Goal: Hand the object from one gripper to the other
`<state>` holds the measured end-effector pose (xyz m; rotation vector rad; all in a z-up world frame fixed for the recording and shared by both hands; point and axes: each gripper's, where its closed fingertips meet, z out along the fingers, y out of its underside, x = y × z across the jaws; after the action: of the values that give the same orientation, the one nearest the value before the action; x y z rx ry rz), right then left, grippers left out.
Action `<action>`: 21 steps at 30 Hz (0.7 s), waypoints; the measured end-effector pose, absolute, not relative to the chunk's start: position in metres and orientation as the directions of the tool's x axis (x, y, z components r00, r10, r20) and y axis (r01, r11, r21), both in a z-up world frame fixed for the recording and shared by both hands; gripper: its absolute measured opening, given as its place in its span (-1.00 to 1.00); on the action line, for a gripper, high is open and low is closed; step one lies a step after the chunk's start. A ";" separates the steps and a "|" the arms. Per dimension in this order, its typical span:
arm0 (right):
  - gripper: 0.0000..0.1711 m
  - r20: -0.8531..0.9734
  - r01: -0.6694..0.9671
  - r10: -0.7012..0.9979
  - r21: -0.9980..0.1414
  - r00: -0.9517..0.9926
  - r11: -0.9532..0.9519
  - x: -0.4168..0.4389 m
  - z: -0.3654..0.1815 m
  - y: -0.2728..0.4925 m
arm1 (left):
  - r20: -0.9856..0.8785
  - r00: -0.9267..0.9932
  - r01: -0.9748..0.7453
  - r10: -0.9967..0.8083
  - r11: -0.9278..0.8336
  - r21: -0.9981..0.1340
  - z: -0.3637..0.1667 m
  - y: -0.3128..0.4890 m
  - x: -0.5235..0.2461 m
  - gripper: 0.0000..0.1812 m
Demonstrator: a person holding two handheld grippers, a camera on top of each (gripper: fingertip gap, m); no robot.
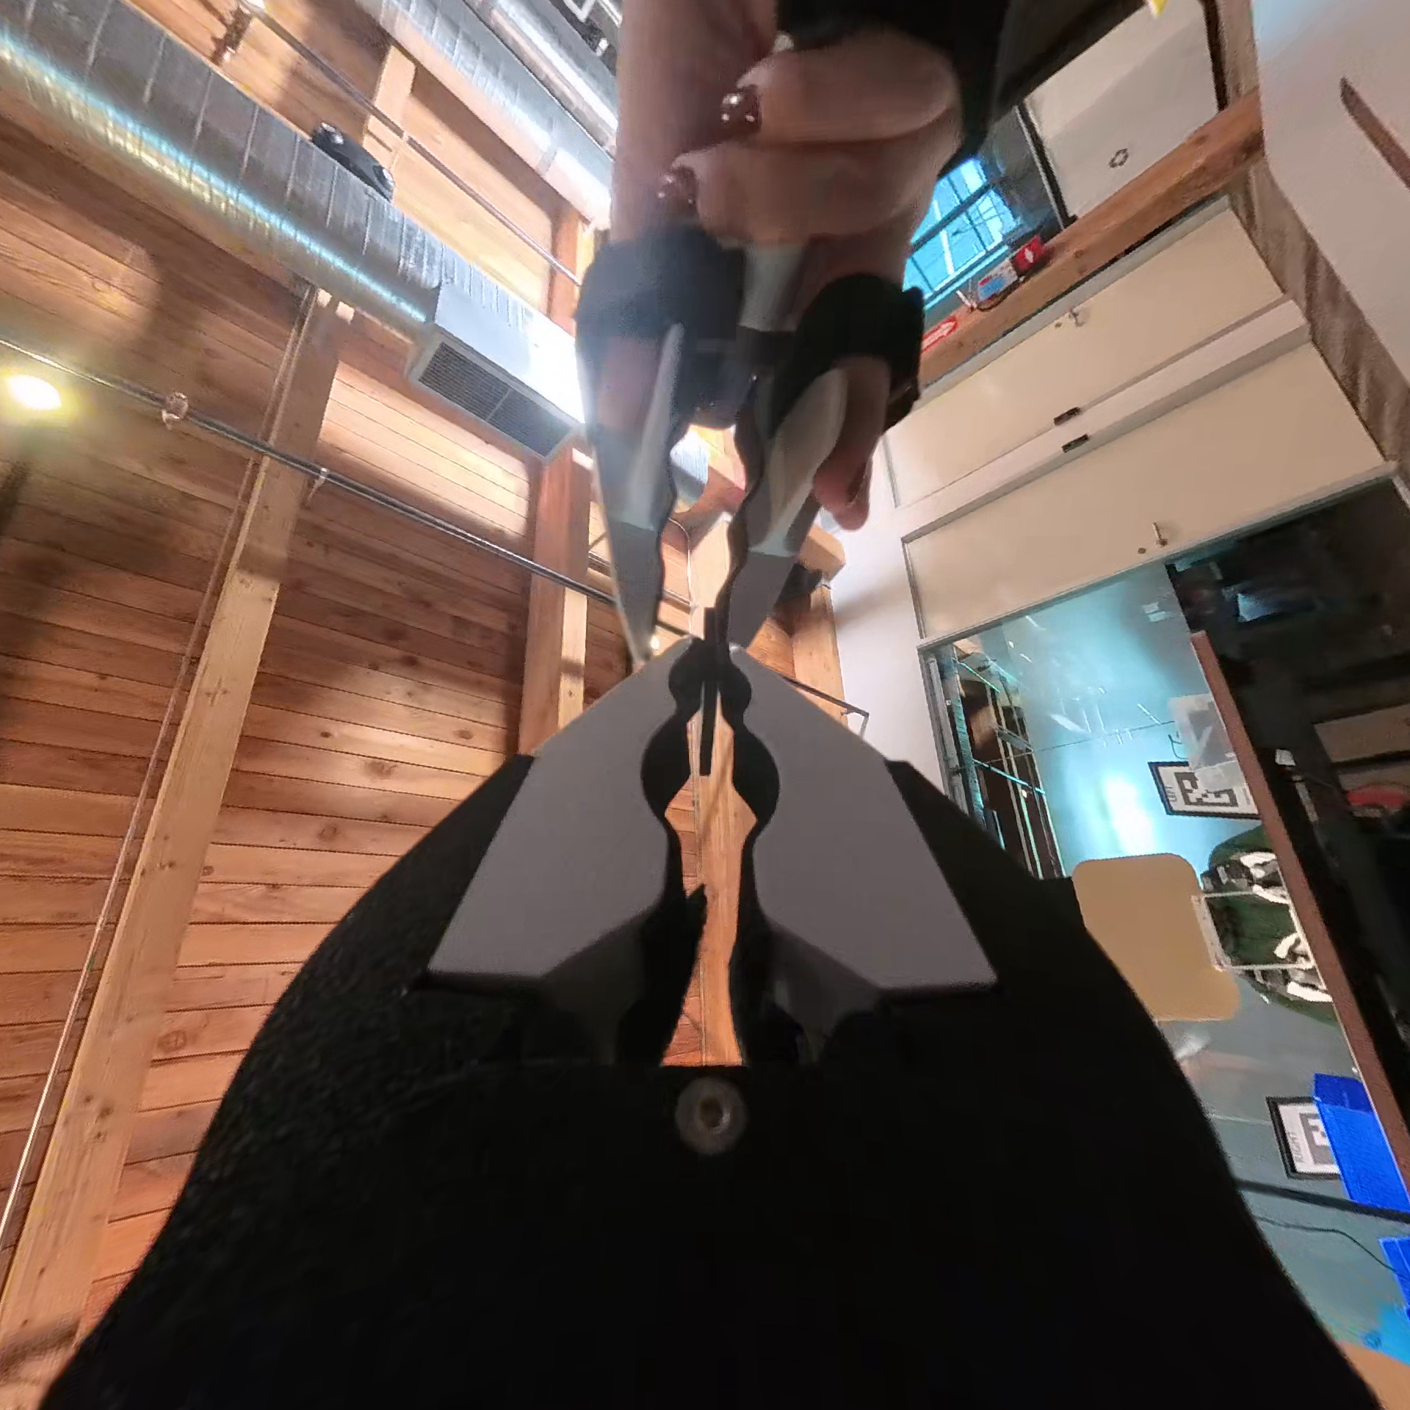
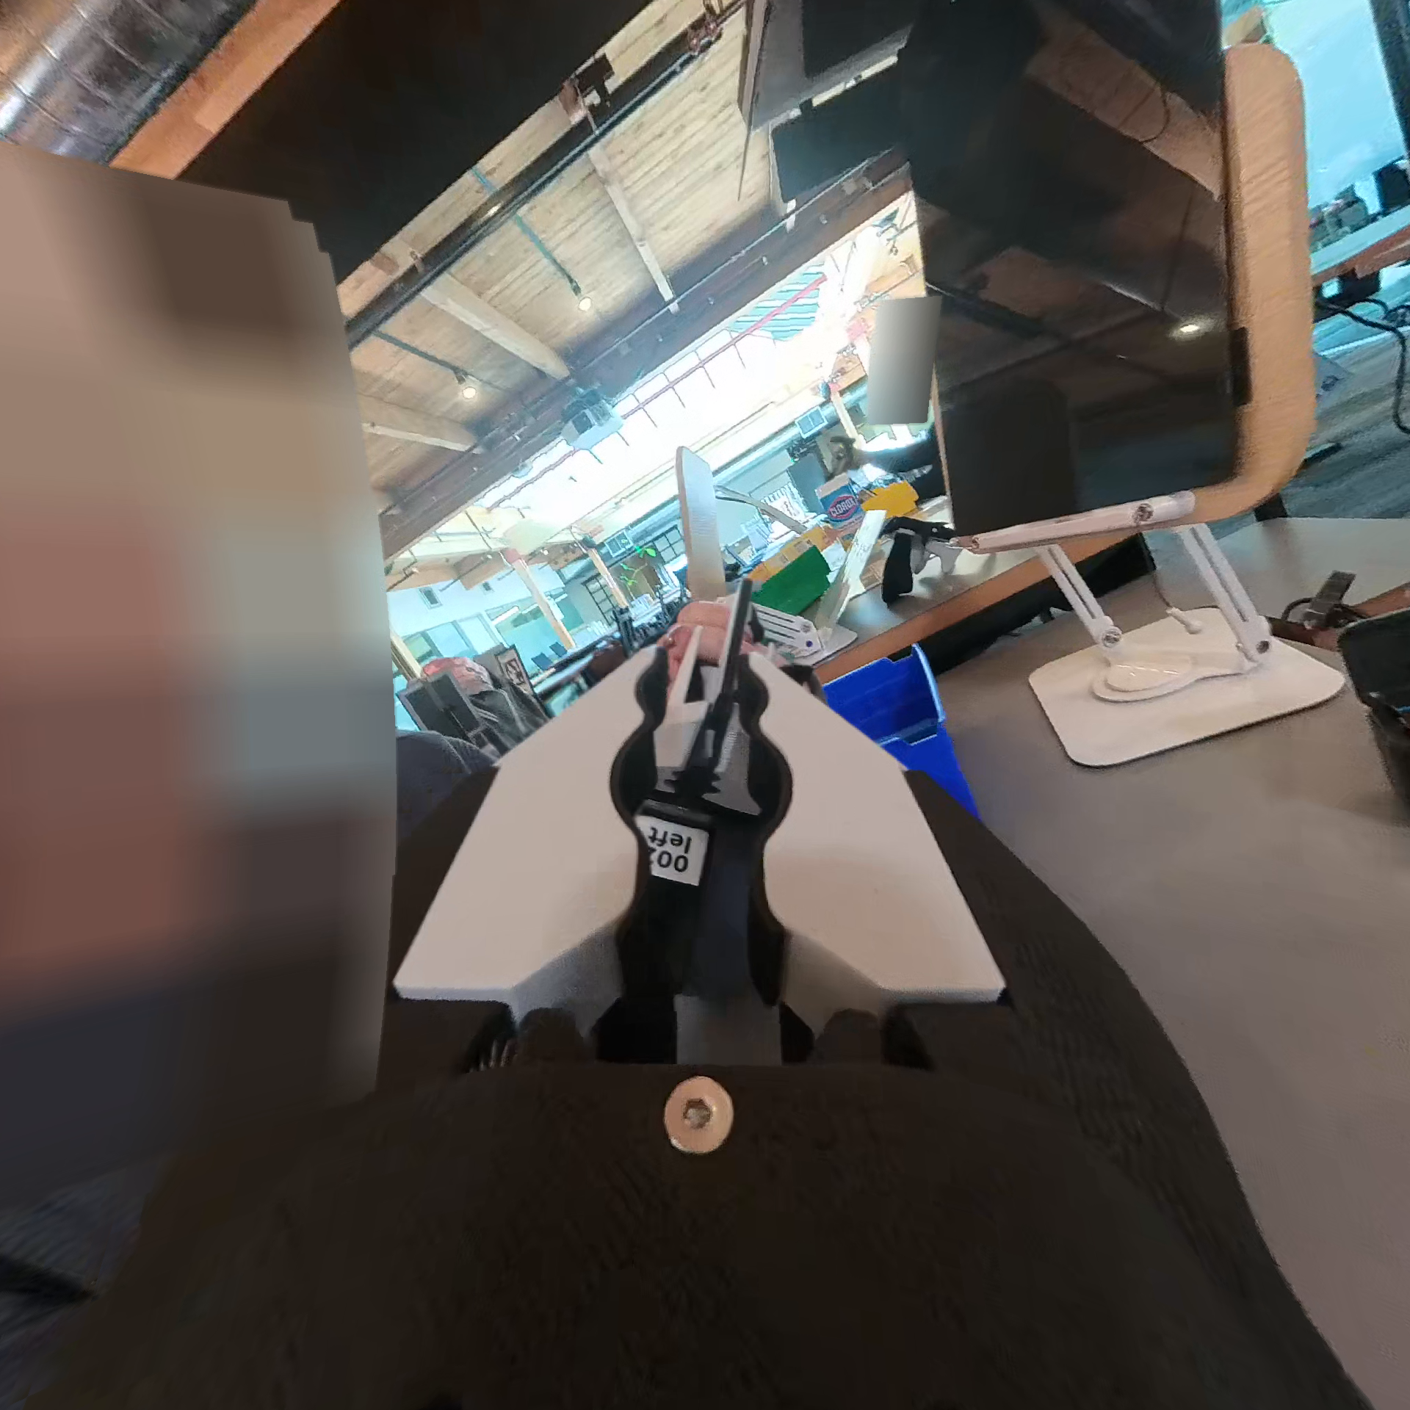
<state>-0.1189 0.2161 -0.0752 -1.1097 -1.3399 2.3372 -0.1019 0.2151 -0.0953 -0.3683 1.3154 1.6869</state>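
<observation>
1. Object [image 1: 709, 690], a thin black strip, sits clamped between the left gripper [image 1: 708, 664] tips, with the right gripper [image 1: 690, 603] just above it, parted.
2. Worktop [image 2: 1144, 877] with blue bin [image 2: 893, 709] appears only in the right wrist view.

The left gripper [image 1: 708, 671] fills the lower centre of the frame, pointing up, its grey fingers [image 1: 580, 839] nearly closed on a thin black strip [image 1: 710, 690] pinched edge-on near the tips. Just above, the right gripper [image 1: 690, 633] points down from the upper centre, tips meeting the strip's top end; whether it grips is unclear. A hand [image 1: 786, 145] holds it at the top. Wooden wall [image 1: 229, 648] and a silver duct [image 1: 191, 152] fill the left; white cabinets [image 1: 1106, 381] sit upper right.
</observation>
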 end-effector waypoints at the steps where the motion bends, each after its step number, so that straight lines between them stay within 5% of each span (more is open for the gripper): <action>1: -0.96 -0.489 0.153 0.551 -0.825 -0.676 -0.545 -0.120 -0.077 0.218 | -0.708 -0.510 -0.805 0.489 0.018 0.593 -0.095 0.215 -0.099 -0.99; 3: -0.98 -0.446 0.110 0.582 -0.847 -0.680 -0.521 -0.118 -0.074 0.220 | -0.750 -0.449 -0.842 0.486 0.051 0.537 -0.092 0.216 -0.098 -0.98; 7: -0.99 -0.342 -0.046 0.759 -0.898 -0.554 -0.438 -0.115 -0.064 0.238 | -0.899 -0.037 -0.958 0.436 0.241 0.156 -0.075 0.214 -0.106 -0.60; 11: -0.99 -0.132 -0.019 0.991 -0.991 0.026 -0.131 -0.089 -0.079 0.298 | -0.888 0.353 -0.911 0.295 0.325 -0.254 -0.051 0.211 -0.137 -0.63; 15: -0.98 0.147 0.310 0.763 -0.948 0.629 -0.073 0.011 -0.114 0.367 | -0.663 0.666 -0.745 0.342 0.259 -0.615 -0.017 0.201 -0.202 -0.66; 21: -0.98 0.260 0.482 0.474 -0.758 0.841 -0.439 0.120 -0.185 0.402 | -0.342 0.905 -0.410 0.253 0.306 -0.859 -0.008 0.183 -0.253 -0.65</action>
<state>0.1197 0.4024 -0.1854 -2.0991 -0.6970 -0.0108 -0.2530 0.1825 -0.0079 -1.1823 0.1522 0.4407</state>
